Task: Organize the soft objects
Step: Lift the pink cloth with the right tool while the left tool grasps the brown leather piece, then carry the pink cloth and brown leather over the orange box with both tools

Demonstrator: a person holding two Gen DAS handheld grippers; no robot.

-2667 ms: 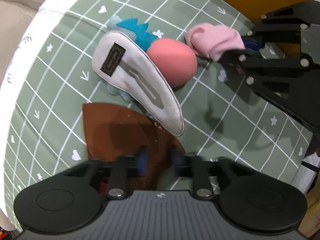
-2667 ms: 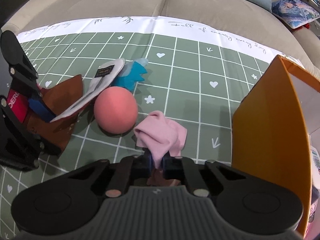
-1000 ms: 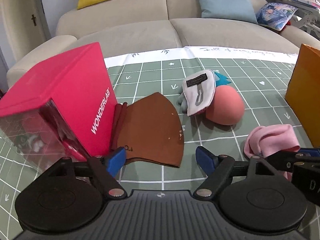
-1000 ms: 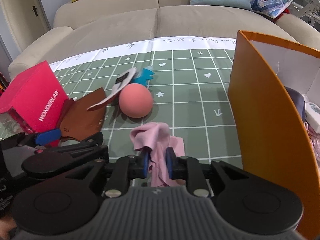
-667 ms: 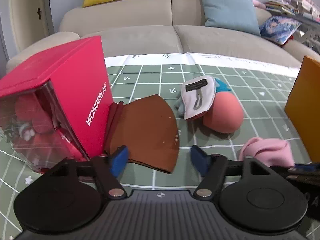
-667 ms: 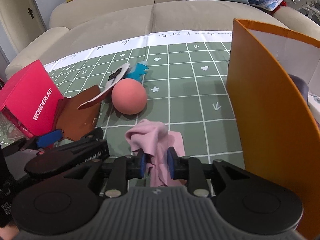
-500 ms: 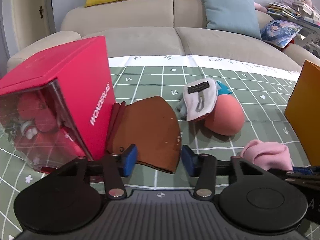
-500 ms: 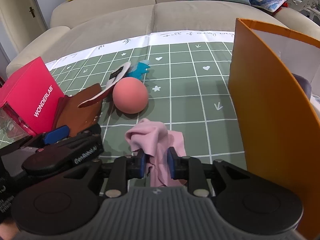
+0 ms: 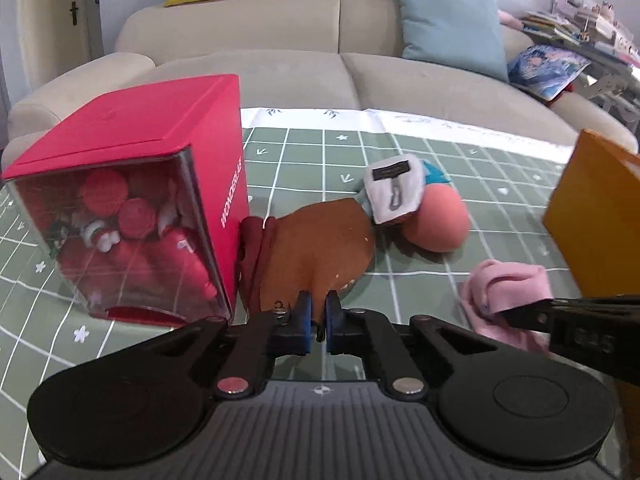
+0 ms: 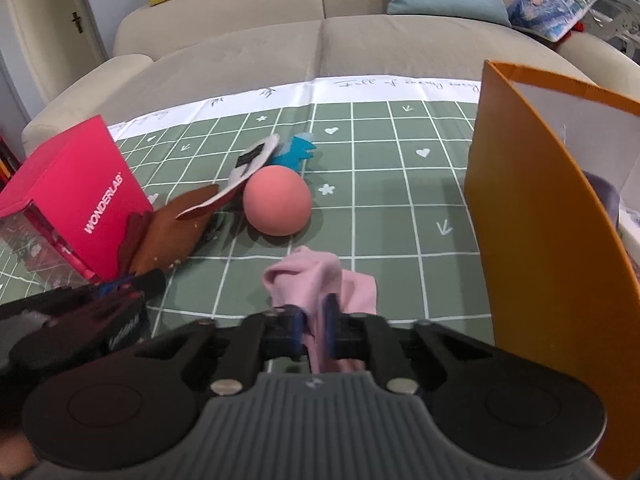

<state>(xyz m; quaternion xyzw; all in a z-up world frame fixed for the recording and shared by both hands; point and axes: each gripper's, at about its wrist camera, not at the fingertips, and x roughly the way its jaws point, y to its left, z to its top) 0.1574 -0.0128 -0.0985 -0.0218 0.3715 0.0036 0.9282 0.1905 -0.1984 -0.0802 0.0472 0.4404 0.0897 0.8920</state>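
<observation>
1. Left hand-held gripper (image 9: 316, 320), its blue pads just drawn together, pinches the near edge of the flat brown leather-like pouch (image 9: 316, 252); the pouch lies straight ahead of it, leaning against the side of the red cardboard box with a clear window (image 9: 132, 196) near the left edge of the worktop (image 10: 380, 184), which is covered in a green grid-patterned cloth.

2. Right hand-held gripper (image 10: 314, 324) is clamped on a fold of the crumpled pink fabric cloth (image 10: 320, 280), its jaws having just tightened; the cloth sits directly in front of it, near the worktop's front edge.

3. Beyond both, toward the middle of the worktop, a round salmon-pink foam ball (image 10: 277, 201) rests with a grey-white felt pouch bearing a dark label (image 9: 394, 192) propped against it, a teal felt piece (image 10: 296, 152) tucked behind.

4. An upright orange-walled box (image 10: 532, 216) stands at the right edge, just beside the right hand-held gripper and well apart from the left one.

5. Judging by this layout, the pink cloth is the item nearest the orange box, so the right hand looks better placed to deliver first; the brown pouch would have to travel across the worktop, past the ball, with its broad face hanging from a single pinched edge and likely to sag or swing.

6. A beige sofa (image 9: 280, 68) with cushions lies behind the worktop's far edge.
</observation>
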